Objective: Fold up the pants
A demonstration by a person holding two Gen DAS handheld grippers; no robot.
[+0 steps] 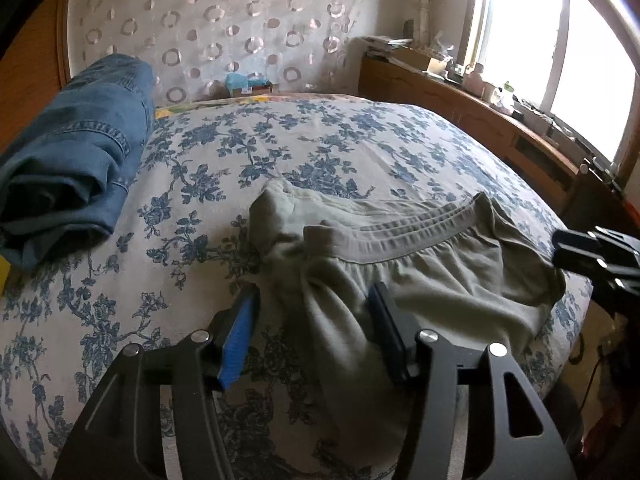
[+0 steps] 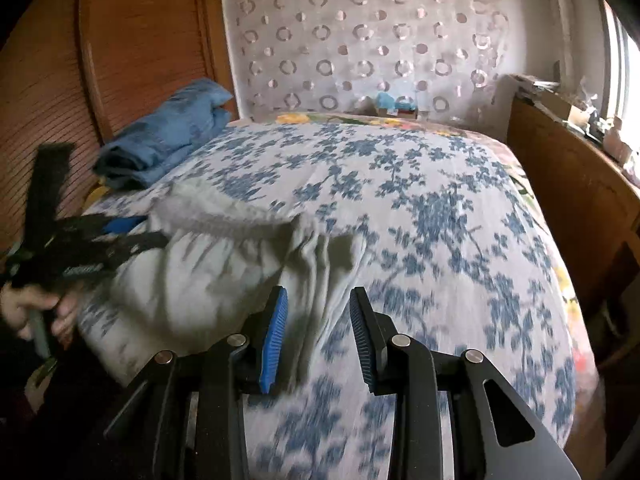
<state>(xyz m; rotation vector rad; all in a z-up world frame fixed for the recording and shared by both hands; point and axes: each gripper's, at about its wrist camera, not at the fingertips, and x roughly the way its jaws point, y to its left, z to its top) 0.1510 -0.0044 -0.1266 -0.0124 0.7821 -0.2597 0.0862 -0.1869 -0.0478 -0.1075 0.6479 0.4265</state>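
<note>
The grey-green pants (image 1: pixel 400 264) are seen lying crumpled on the bed (image 1: pixel 280 152), on its blue-flowered cover, with the ribbed waistband (image 1: pixel 384 232) turned up and running across the heap. The left gripper (image 1: pixel 312 304) is held low over the near part of the cloth, its jaws parted about halfway; a bunched fold of the pants is seen between them, the right jaw resting against the cloth while the blue pad (image 1: pixel 240 340) of the left jaw stands clear of it, so nothing is clamped. In the right wrist view, which is blurred, the right gripper (image 2: pixel 318 308) is shown above the right edge of the pants (image 2: pixel 224 272), jaws partly open, with cloth and bed cover seen through the gap and nothing pressed between the pads. A hand (image 2: pixel 36 308) is seen at the left edge of that view, wrapped around the handle of the left gripper (image 2: pixel 132 232). A folded pair of blue jeans (image 1: pixel 76 156) is set at the far left side of the bed, well apart from the pants. A wooden ledge (image 1: pixel 480 120) crowded with small things is seen under the window (image 1: pixel 560 48) on the right
</note>
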